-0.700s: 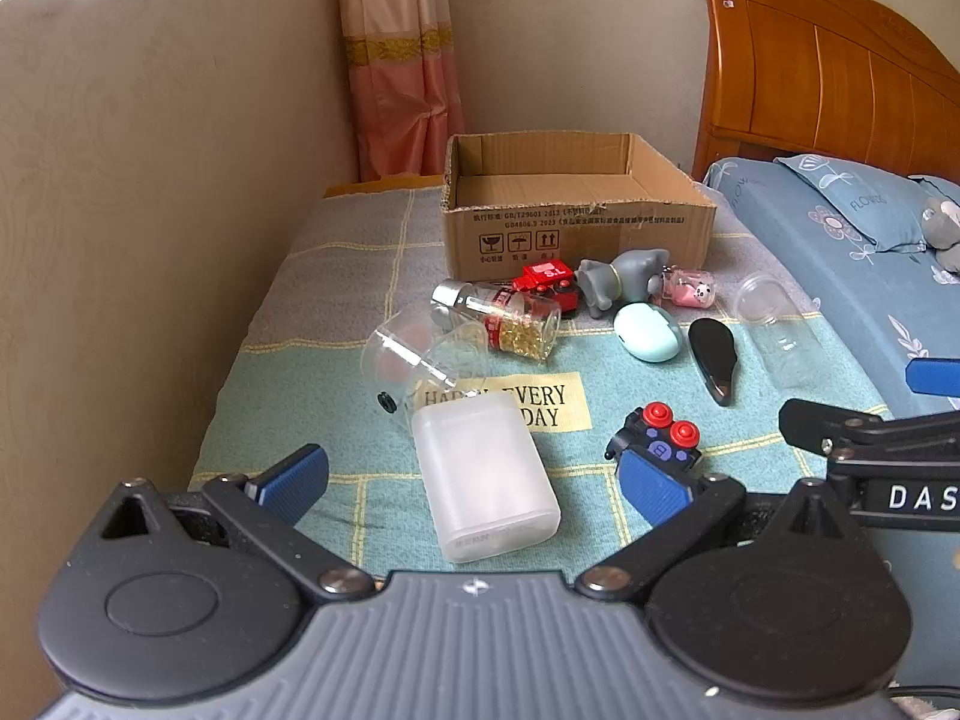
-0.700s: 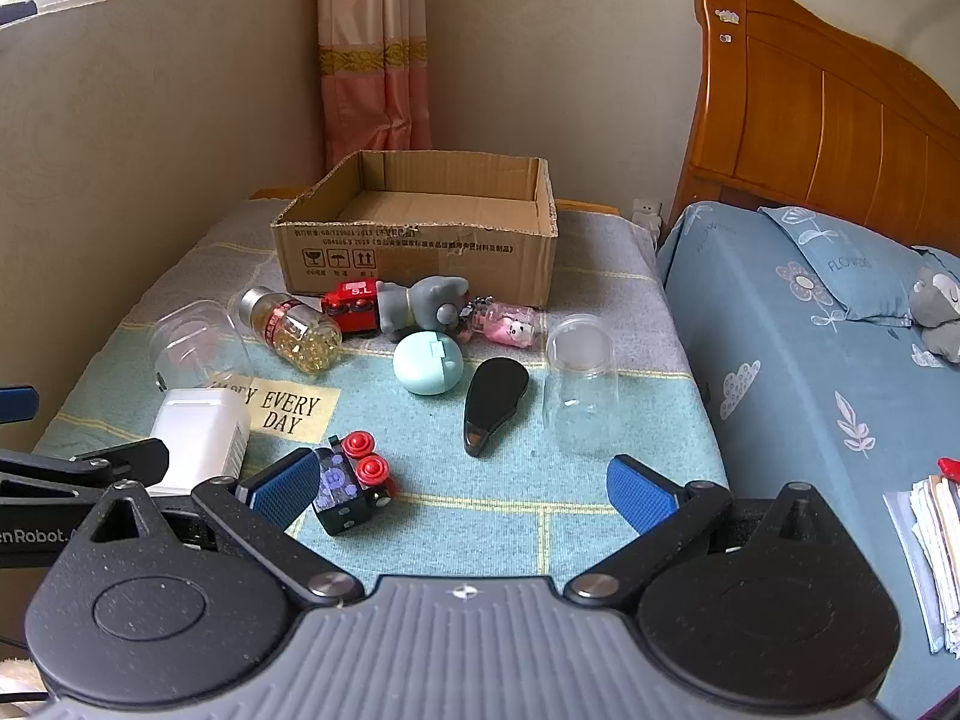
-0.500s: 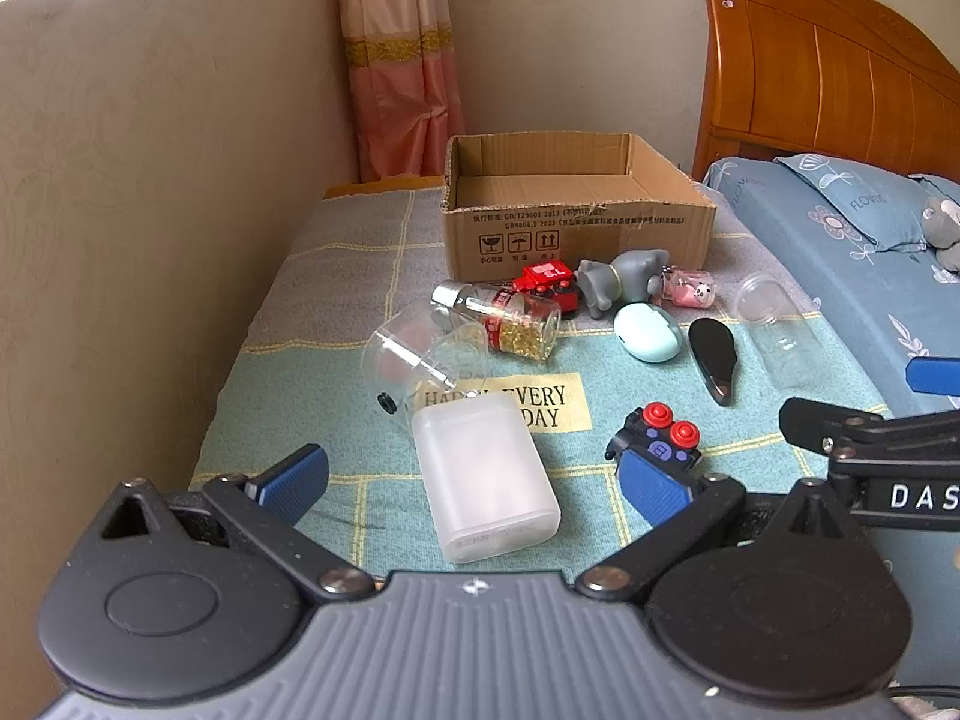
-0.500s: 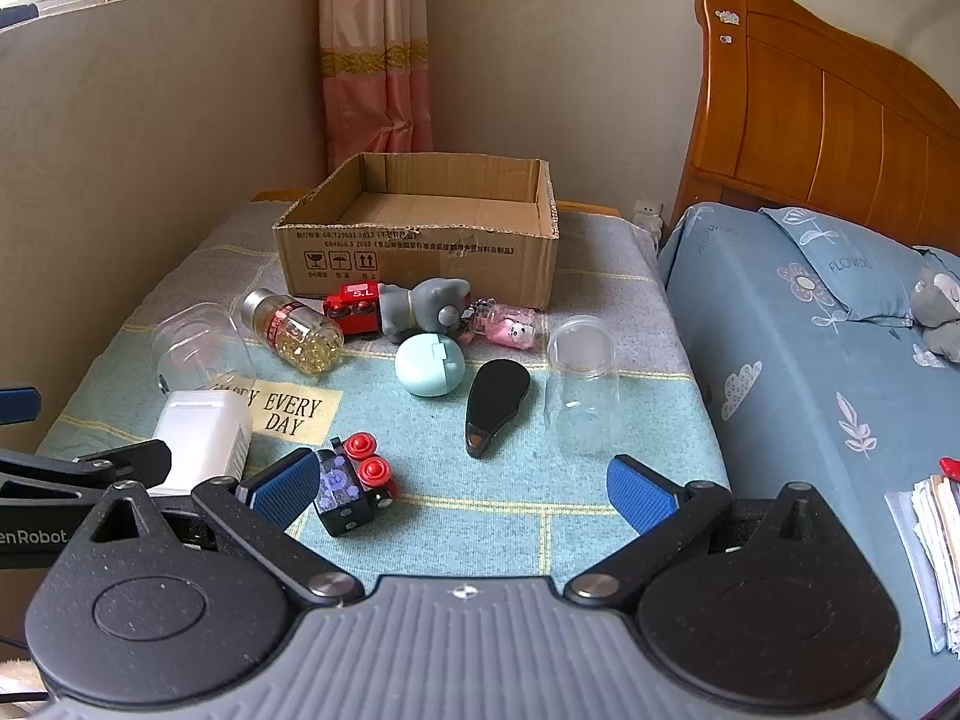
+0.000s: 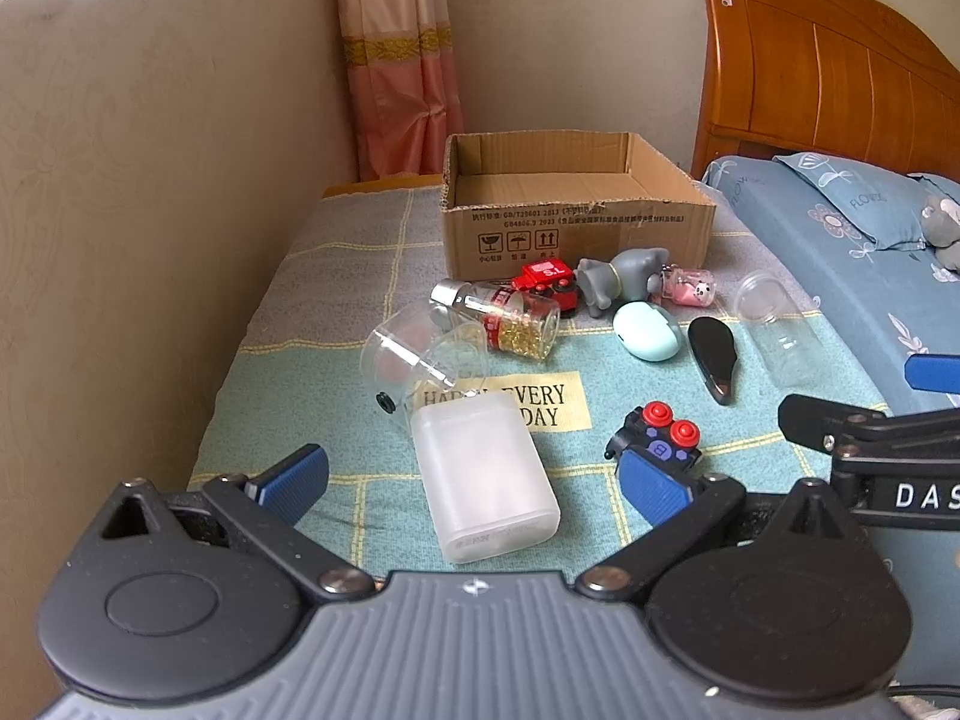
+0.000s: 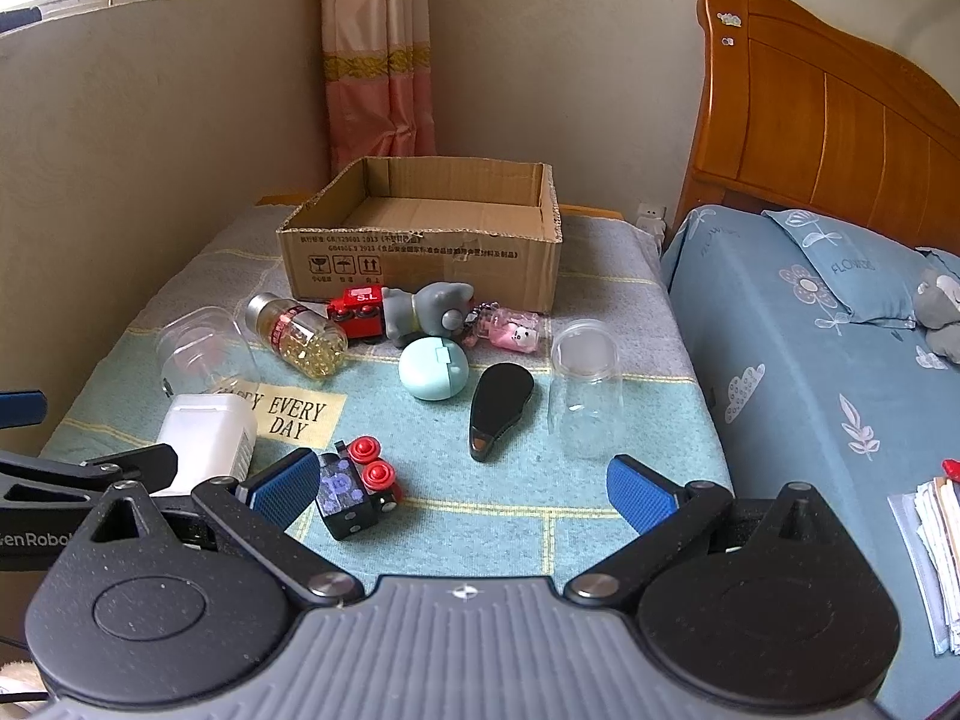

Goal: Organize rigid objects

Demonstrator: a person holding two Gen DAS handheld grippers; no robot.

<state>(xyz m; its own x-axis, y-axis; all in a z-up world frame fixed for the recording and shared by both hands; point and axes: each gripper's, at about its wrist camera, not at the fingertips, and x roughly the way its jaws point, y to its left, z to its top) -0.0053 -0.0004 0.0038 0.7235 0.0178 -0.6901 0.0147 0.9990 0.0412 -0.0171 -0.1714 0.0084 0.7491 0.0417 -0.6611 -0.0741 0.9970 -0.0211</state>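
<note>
An open cardboard box (image 5: 576, 204) (image 6: 420, 240) stands at the back of a cloth-covered table (image 5: 336, 276). In front lie a white plastic box (image 5: 486, 474) (image 6: 207, 438), a pill bottle (image 5: 504, 318) (image 6: 297, 333), a red toy car (image 5: 549, 282), a grey figurine (image 5: 621, 282), a mint case (image 5: 648, 333), a black flat piece (image 6: 501, 405), two clear jars (image 5: 414, 360) (image 6: 585, 390) and a black cube with red buttons (image 5: 660, 435) (image 6: 354, 489). My left gripper (image 5: 474, 480) is open around the white box's near end. My right gripper (image 6: 462, 489) is open, its left finger beside the cube.
A wall (image 5: 150, 210) runs along the table's left side. A bed with blue bedding (image 6: 840, 330) and a wooden headboard (image 6: 840, 102) is to the right. A pink curtain (image 5: 396, 60) hangs behind the box. Papers (image 6: 936, 528) lie on the bed's near edge.
The right wrist view has shifted slightly to the left. The left gripper and the objects have not moved.
</note>
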